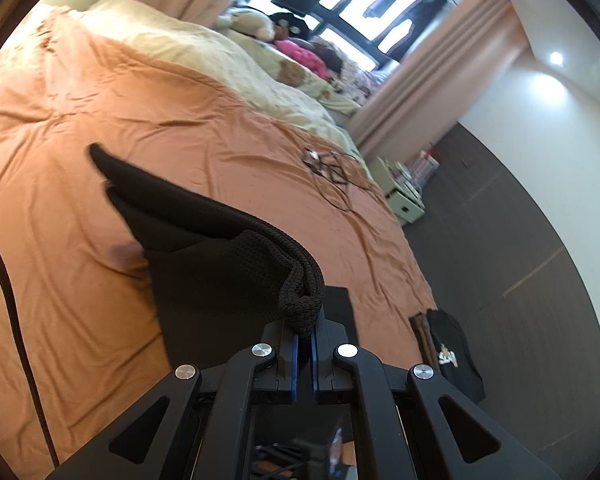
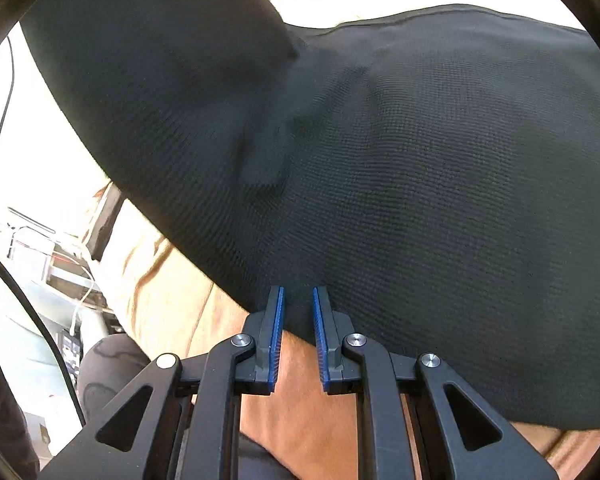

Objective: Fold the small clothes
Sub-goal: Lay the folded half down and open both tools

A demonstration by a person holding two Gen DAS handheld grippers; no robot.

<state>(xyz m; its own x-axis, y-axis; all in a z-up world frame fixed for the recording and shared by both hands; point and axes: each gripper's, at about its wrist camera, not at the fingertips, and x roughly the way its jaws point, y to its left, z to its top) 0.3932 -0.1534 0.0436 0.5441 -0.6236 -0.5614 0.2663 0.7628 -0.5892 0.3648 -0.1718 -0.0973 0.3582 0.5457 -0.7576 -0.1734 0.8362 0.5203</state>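
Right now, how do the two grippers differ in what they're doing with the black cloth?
The left gripper is shut, pinching a bunched edge of the black cloth and lifting it off the bed; the right gripper is open, gripping nothing, with its tips at the cloth's edge. Both have blue pads and meet the same cloth.

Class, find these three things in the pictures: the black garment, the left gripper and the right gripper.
black garment (image 2: 420, 184): right wrist view, on its knit surface.
left gripper (image 1: 305, 336): left wrist view, between the fingertips, pinching the garment's bunched edge.
right gripper (image 2: 299, 300): right wrist view, between the parted fingertips at the garment's edge.
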